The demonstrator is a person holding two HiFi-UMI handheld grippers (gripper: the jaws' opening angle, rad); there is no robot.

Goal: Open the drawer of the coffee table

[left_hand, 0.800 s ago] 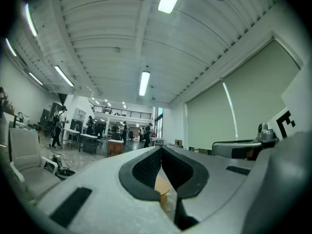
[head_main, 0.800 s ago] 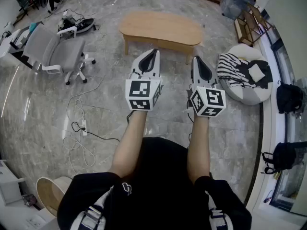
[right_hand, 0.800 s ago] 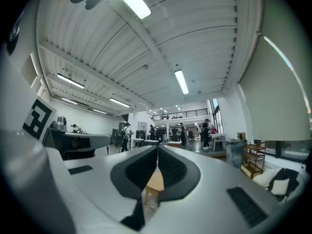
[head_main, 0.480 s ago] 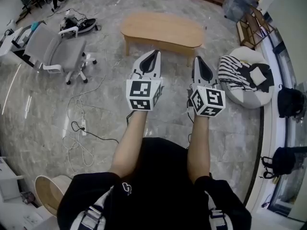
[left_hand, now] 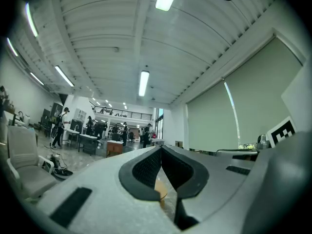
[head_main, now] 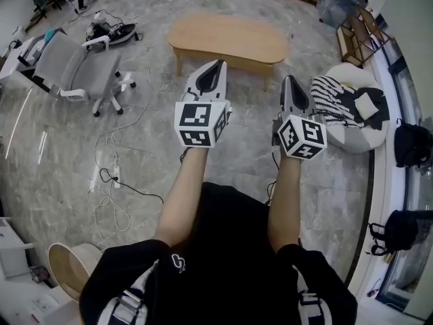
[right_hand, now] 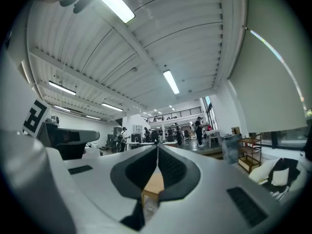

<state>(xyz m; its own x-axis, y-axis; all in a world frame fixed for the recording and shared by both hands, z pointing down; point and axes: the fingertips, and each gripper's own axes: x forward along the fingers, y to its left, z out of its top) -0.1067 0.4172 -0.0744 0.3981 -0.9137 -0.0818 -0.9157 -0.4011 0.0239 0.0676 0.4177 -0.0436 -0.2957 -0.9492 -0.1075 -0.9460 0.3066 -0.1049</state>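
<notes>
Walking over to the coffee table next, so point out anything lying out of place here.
A loose cable with a power strip sprawls in loops over the floor near the office chair, a likely trip hazard. The coffee table stands level; nothing else stands out.

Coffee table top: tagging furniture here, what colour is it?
The coffee table top is light tan wood, best seen in the head view.

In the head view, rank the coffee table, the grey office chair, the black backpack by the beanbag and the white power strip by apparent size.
1. Largest: coffee table and office chair, which look too alike to rank.
2. Next: black backpack.
3. Smallest: power strip.
</notes>
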